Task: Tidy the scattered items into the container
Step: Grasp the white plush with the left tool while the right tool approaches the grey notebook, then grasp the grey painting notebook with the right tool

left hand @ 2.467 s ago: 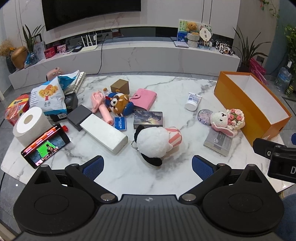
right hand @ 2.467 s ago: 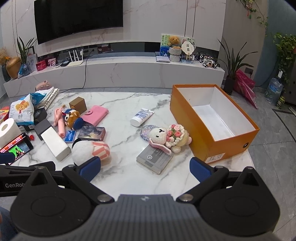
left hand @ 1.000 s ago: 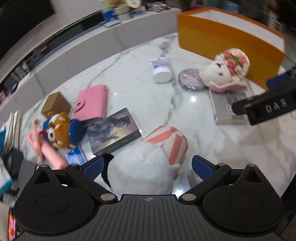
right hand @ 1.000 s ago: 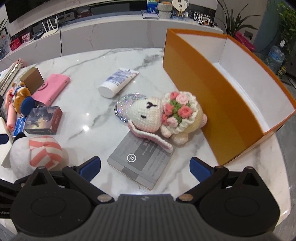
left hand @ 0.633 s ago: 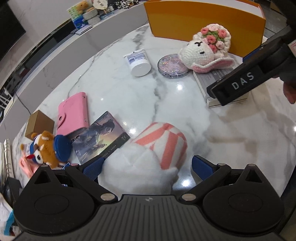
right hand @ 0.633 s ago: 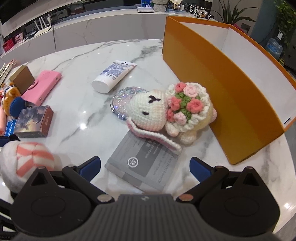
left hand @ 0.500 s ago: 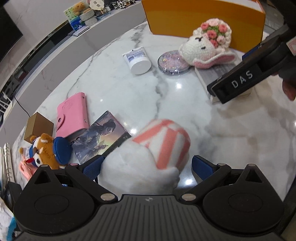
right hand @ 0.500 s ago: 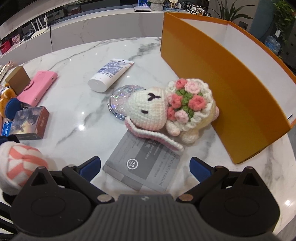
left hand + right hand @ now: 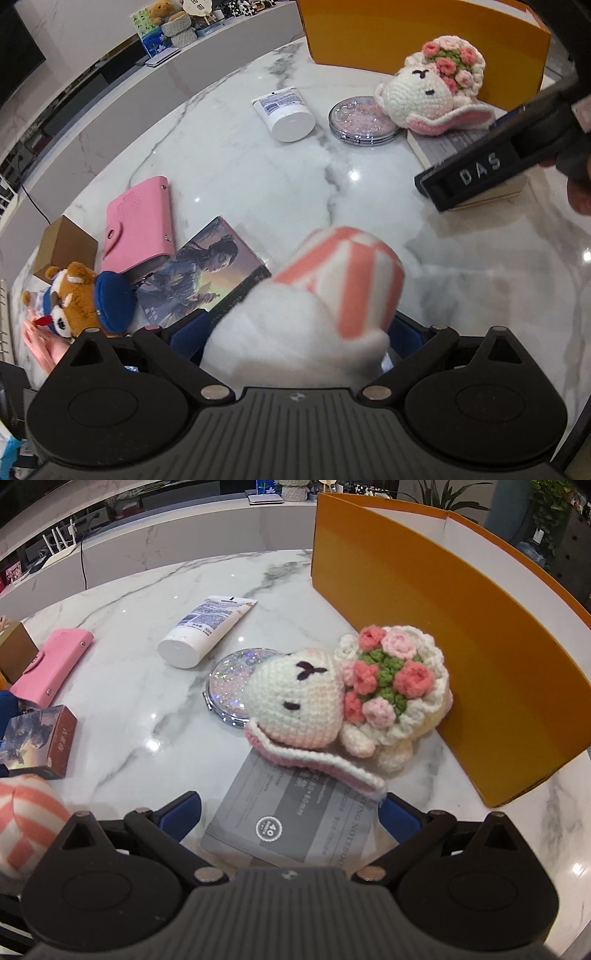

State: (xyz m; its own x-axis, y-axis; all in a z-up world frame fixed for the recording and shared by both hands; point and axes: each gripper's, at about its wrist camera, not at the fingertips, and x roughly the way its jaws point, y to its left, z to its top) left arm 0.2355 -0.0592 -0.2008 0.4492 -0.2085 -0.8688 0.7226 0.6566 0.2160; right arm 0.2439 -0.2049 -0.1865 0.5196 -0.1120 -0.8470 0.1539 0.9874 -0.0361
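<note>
A white plush with a pink-striped part [image 9: 314,306] fills the gap of my left gripper [image 9: 295,332], which is open with a blue pad on each side of it. The plush also shows at the left edge of the right wrist view [image 9: 26,823]. My right gripper [image 9: 291,812] is open, low over a grey notebook [image 9: 295,812] lying between its fingers. A crochet bunny with flowers [image 9: 295,698] rests its ear on that notebook. The orange box [image 9: 443,627] stands right behind the bunny. One of the right gripper's fingers [image 9: 476,173] reaches in over the notebook in the left wrist view.
On the marble table [image 9: 240,166] lie a glitter compact mirror [image 9: 229,679], a white tube [image 9: 207,627], a pink wallet [image 9: 140,218], a picture card box [image 9: 203,273], a bear plush [image 9: 77,299] and a brown box [image 9: 62,243]. A low white cabinet runs behind the table.
Both grippers came down and forward from a high view of the table. The left closed in around the white plush; the right dropped over the grey notebook by the bunny.
</note>
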